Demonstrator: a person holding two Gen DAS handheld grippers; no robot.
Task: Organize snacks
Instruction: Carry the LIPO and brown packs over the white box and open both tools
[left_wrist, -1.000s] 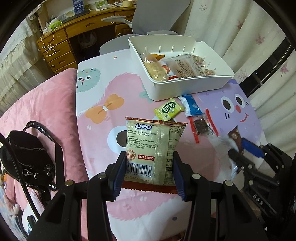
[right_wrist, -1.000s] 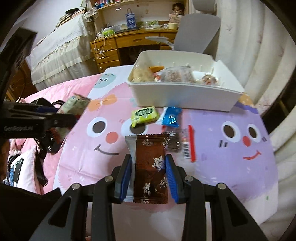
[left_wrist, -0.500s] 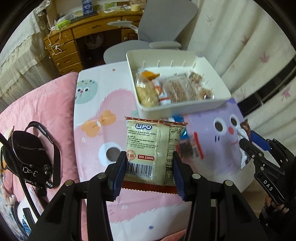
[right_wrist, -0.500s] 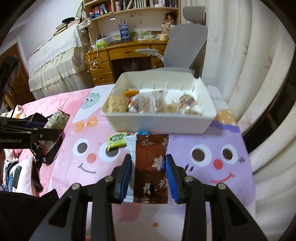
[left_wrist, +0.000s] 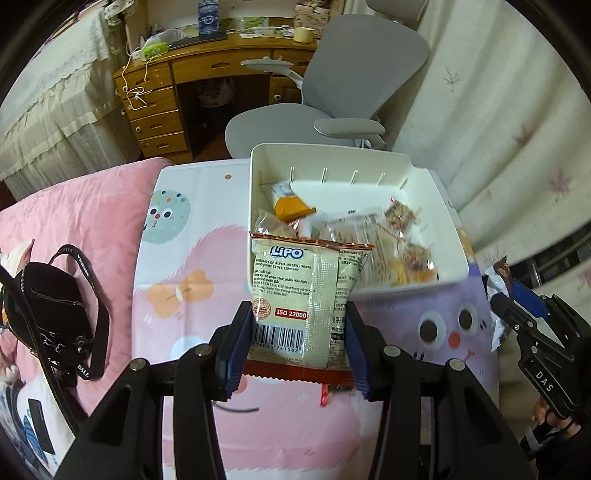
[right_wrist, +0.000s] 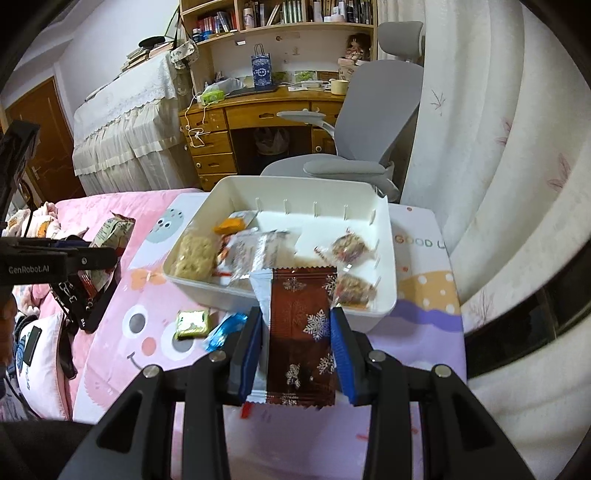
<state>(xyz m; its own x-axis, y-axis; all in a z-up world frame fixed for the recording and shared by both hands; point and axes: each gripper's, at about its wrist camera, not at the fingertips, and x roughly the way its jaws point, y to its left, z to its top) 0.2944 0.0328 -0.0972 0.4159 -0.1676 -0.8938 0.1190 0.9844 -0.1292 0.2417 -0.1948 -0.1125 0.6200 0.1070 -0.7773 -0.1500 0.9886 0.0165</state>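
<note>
Two snack packets held above the white bin

My left gripper (left_wrist: 297, 341) jaws pinch a cream biscuit packet (left_wrist: 306, 295); my right gripper (right_wrist: 297, 349) jaws pinch a brown snowflake packet (right_wrist: 301, 332), both over the near rim of the white bin (right_wrist: 280, 295) on the counter (right_wrist: 424, 332).

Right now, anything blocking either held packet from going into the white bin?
Nothing visible. The left gripper holds the Lipo packet, the right gripper the brown snowflake packet; the white bin is open-topped, with bare floor at its back.
</note>
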